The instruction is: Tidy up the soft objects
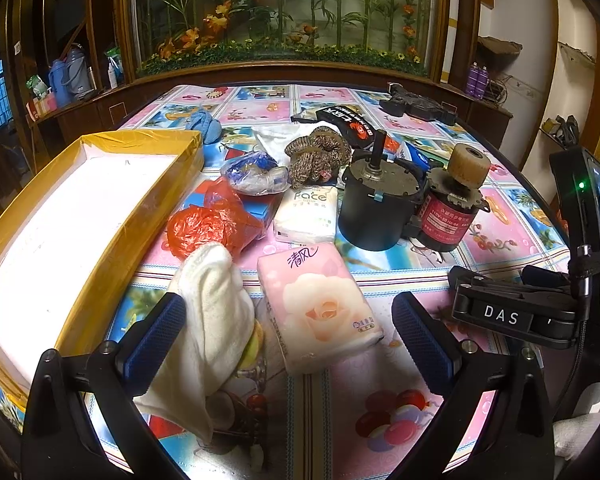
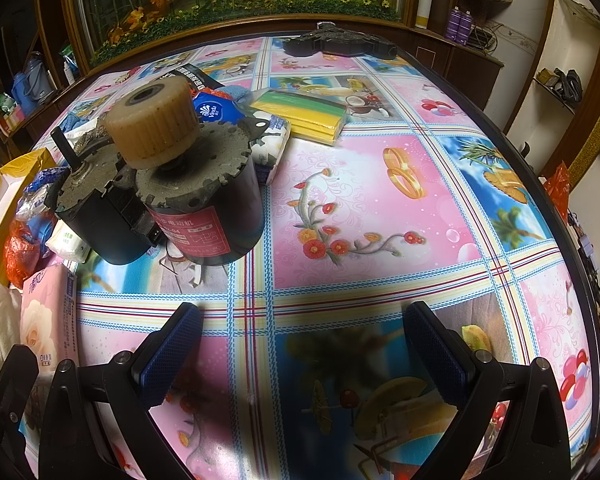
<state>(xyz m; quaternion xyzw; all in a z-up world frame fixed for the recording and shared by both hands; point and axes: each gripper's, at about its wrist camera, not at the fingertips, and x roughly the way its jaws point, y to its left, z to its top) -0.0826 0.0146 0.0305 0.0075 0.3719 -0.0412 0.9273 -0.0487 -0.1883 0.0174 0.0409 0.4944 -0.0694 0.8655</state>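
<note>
Colourful patterned oilcloth (image 2: 360,208) covers the table. Between the spread fingers of the left gripper (image 1: 288,336) lie a pink tissue pack (image 1: 320,308) and, touching its left finger, a white cloth (image 1: 212,320); the yellow-rimmed box (image 1: 112,216) sits just left. Right gripper (image 2: 300,344) hangs wide apart above bare cloth, with two motors (image 2: 180,184) ahead-left.

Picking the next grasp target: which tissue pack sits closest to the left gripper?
The pink rose-print tissue pack, lying between the open fingers of the left gripper. The white Pace pack lies farther back, beside the black motor.
</note>
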